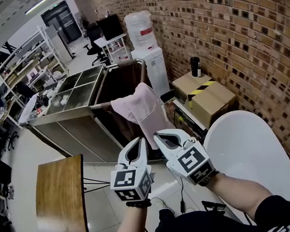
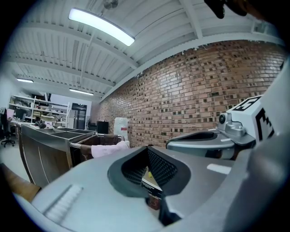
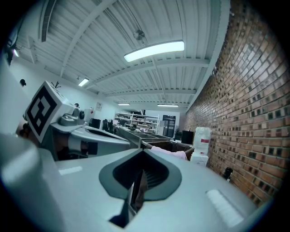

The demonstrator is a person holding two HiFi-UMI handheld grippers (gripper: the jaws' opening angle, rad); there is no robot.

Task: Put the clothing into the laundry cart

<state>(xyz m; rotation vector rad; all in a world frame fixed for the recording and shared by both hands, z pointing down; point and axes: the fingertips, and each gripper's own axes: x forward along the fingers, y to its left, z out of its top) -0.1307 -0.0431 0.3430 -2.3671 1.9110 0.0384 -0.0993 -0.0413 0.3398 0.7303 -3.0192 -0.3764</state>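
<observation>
Brick wall [image 1: 238, 24]: closes the whole right side.
Steel worktop [image 1: 74, 89]: 4 sunken bays, edge against the cart's left side.
Laundry cart [image 1: 118, 84]: brown liner, metal rim, top open.
Floor [image 1: 101, 167]: open strip between wooden worktop [image 1: 61, 205] and cart.
White round worktop [image 1: 248, 153]: near right, beside the right arm.
Cardboard box [image 1: 211, 100]: yellow-black striped tape, at the wall.
Clothing [image 1: 144, 108]: pale pink, draped over the cart's near rim, hanging outside.
Water dispenser [image 1: 150, 70]: bottle's red label unreadable.
Left gripper [image 1: 140, 140]: fingers pressed together, nothing between.
Right gripper [image 1: 157, 135]: fingers pressed together, nothing between, just beside the left.
</observation>
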